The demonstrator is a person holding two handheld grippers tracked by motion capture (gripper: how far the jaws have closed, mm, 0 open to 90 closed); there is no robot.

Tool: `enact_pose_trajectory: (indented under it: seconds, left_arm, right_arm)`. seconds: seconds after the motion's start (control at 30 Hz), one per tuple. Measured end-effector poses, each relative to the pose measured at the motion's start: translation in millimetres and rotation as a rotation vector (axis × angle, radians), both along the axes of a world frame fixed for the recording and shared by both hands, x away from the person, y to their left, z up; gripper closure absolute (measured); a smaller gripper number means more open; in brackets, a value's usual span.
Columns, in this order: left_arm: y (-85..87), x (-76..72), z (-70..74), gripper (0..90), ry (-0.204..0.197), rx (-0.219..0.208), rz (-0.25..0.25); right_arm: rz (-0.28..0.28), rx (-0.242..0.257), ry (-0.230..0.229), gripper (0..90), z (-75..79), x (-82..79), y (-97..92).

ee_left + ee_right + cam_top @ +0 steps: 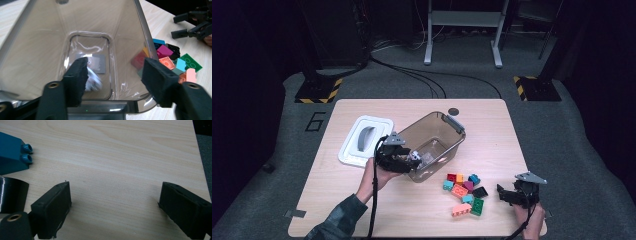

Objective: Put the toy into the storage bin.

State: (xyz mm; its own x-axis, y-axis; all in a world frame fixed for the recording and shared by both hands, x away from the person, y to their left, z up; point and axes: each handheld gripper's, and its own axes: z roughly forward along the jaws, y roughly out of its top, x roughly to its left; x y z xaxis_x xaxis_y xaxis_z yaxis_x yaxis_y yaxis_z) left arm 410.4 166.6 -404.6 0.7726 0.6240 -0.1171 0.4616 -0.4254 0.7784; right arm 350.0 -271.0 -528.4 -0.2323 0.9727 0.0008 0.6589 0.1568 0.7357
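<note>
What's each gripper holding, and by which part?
The left gripper straddles the near wall of the clear bin; contact cannot be told. The right gripper is open over bare table, holding nothing.

"6" on floor [314,121]

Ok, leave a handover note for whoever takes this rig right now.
Left tongs: open, at the mouth of the clear bin, which is tipped toward them; a small blurred white piece sits by one jaw.
Right tongs: open over bare table, holding nothing.
Done: white lid is off, left of the bin; bricks are piled beside the bin.
Left: probably deal with the white piece, then the bricks.
</note>
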Motion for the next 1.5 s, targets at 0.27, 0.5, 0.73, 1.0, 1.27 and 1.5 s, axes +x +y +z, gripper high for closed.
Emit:
enact_pose_trajectory:
  seconds: [0.27, 0.5, 0.73, 1.0, 1.27, 1.5]
  left_arm:
    - [15.3, -9.8, 8.5, 21.7, -0.044, -0.008, 0.028]
    - [39.5, -20.7, 5.9, 15.3, -0.060, -0.012, 0.073]
    - [60.4, -31.7, 2.3, 13.0, -0.073, -0.002, 0.116]
    - [92.3, -44.8, -10.7, 9.5, -0.096, 0.031, 0.195]
    - [112.3, -49.4, -34.3, 5.0, -0.069, 0.060, 0.245]
    - [128.7, -48.0, -67.0, 2.9, -0.035, 0.112, 0.305]
  right_arm:
    - [0.001, 0.000, 0.000, 9.6, 0.0, 0.0, 0.0]
    - [0.000, 0.000, 0.000, 9.6, 0.0, 0.0, 0.0]
    - [0.001, 0.000, 0.000, 9.6, 0.0, 0.0, 0.0]
    - [0.001, 0.000, 0.000, 9.6, 0.0, 0.0, 0.0]
    - [0.000, -0.001, 0.000, 9.6, 0.0, 0.0, 0.1]
    - [-0.001, 0.000, 0.000, 9.6, 0.0, 0.0, 0.1]
